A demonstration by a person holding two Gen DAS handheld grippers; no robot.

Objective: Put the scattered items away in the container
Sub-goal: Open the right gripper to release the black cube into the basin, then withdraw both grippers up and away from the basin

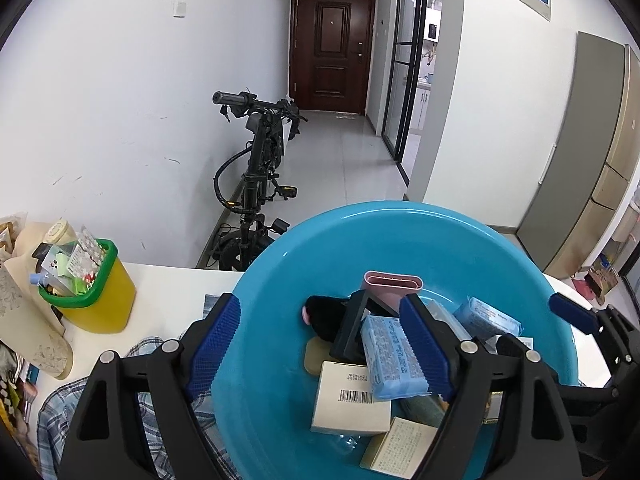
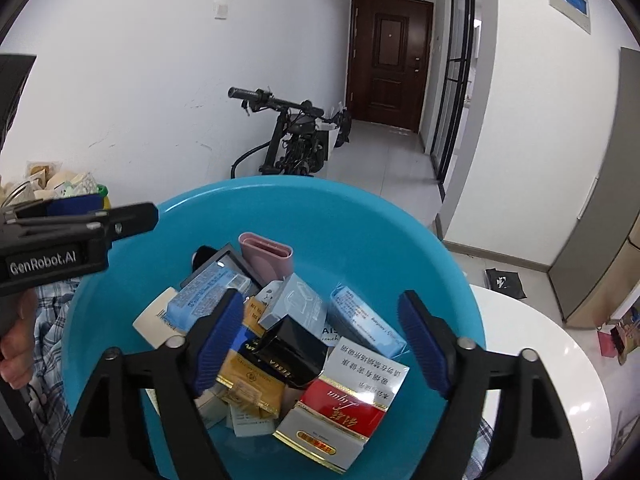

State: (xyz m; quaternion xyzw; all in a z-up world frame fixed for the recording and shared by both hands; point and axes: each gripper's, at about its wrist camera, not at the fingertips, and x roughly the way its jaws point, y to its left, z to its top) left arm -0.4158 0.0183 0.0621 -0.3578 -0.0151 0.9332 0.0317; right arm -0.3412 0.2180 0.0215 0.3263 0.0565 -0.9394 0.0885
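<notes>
A blue plastic basin [image 1: 280, 264] [image 2: 360, 224] stands on the white table, holding several small boxes and packs. Among them are a pink case [image 1: 394, 282] [image 2: 266, 252], light-blue tissue packs [image 1: 392, 356] [image 2: 360, 320], a white barcoded box [image 1: 352, 396] and a red-and-white carton [image 2: 344, 412]. My left gripper [image 1: 320, 344] is open, one finger outside the basin's left wall and the other inside. My right gripper [image 2: 322, 340] is open over the pile, nothing between its pads [image 2: 424, 344]. The basin's bottom is mostly hidden.
A yellow bin with a green rim [image 1: 96, 296], stuffed with packets, stands on the table [image 1: 168, 292] to the left. Plaid cloth [image 1: 60, 408] lies beside the basin. A person's hand [image 2: 16, 344] holds the left gripper. A black e-bike [image 1: 256, 168] leans on the wall behind.
</notes>
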